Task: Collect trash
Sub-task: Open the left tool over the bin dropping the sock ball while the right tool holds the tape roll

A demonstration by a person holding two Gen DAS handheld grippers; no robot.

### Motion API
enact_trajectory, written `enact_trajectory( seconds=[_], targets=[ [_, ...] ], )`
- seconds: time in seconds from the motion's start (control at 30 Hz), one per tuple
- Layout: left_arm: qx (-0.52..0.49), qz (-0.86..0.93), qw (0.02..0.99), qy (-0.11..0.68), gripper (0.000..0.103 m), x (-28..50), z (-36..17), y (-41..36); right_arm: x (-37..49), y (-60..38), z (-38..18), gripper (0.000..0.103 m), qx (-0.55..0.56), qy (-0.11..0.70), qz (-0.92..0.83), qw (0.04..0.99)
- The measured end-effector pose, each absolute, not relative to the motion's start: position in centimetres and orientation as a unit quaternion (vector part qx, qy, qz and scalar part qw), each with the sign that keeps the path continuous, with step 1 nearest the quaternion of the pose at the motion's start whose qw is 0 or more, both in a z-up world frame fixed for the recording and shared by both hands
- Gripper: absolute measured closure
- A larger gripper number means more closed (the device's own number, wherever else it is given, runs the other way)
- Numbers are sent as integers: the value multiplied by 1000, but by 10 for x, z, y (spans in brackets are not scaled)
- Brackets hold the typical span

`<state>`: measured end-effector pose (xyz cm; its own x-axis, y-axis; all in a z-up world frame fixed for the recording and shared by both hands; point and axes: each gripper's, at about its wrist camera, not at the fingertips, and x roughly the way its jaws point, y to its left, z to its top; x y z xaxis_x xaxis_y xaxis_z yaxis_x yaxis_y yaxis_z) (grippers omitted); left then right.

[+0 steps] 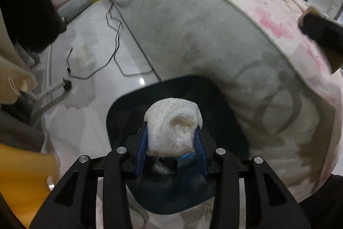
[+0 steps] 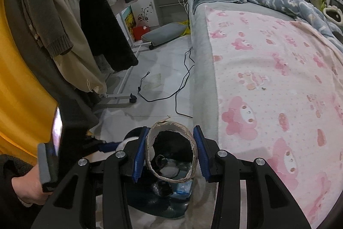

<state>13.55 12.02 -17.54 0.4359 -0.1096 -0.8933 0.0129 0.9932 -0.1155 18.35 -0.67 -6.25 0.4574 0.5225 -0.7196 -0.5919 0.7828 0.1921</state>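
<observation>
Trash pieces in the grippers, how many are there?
2. A white wad sits between the left gripper pads, over the dark bin. A cardboard tube sits between the right gripper pads. More trash lies in the bin, partly hidden.

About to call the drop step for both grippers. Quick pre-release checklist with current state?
1. Left gripper holds the crumpled white tissue: ok, pinched between both blue pads.
2. Right gripper holds the cardboard tube: ok, pads sit against both sides.
3. Tissue above the dark trash bin: ok, the opening shows directly beneath it in the left wrist view.
4. Tube above the bin: ok, bin contents show through and below it.
5. Room left in the bin: cannot tell, a wrapper and other trash are already inside, depth unclear.
6. Black cable on the floor clear of the bin: ok, it lies farther off beside the bed.
</observation>
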Motion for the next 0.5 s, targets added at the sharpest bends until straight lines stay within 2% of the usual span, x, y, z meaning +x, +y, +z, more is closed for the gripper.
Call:
enact_trajectory(
  seconds=[0.27, 0.5],
  targets=[
    [-65, -39, 815, 575, 58, 131, -205, 131, 182, 8, -65, 60, -47, 406, 335, 849],
    [-79, -48, 786, 611, 32, 126, -223, 141, 184, 22, -69, 60, -53, 410, 345, 842]
  ],
)
